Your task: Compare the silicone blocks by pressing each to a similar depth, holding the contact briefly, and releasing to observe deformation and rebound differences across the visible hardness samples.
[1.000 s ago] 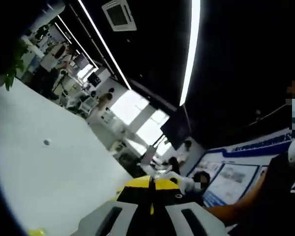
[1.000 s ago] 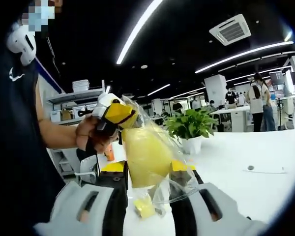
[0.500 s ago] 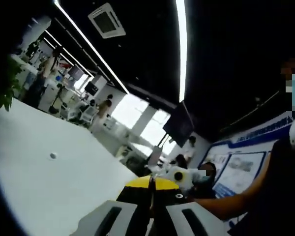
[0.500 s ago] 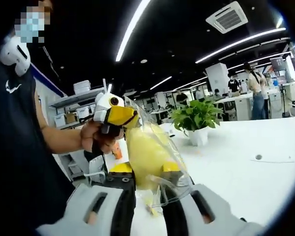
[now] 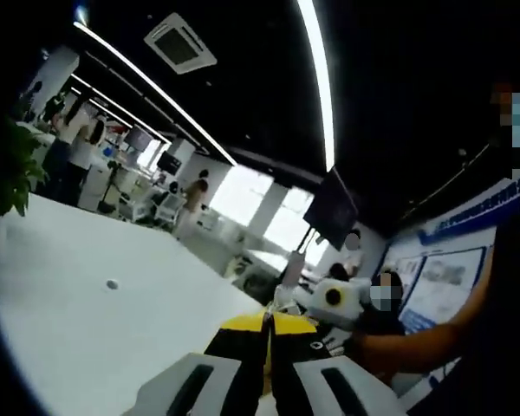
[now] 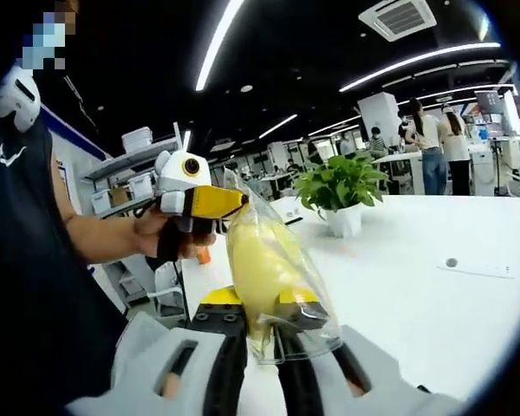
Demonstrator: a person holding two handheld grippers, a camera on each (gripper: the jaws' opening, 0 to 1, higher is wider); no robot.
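1. Right gripper [image 6: 262, 317]: jaws pinching a clear bag [image 6: 282, 282] holding a yellow silicone block [image 6: 260, 264], raised above the white table [image 6: 416, 303].
2. Left gripper [image 5: 267, 322]: jaws pressed together; seen in the right gripper view at 10 o'clock gripping the bag's top (bag taut).
3. Potted plant [image 6: 340, 192] at 1 o'clock.

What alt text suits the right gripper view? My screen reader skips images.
The right gripper clamps a clear plastic bag of yellow material, which the left gripper pinches at its top. Behind stand a white table and a potted plant.
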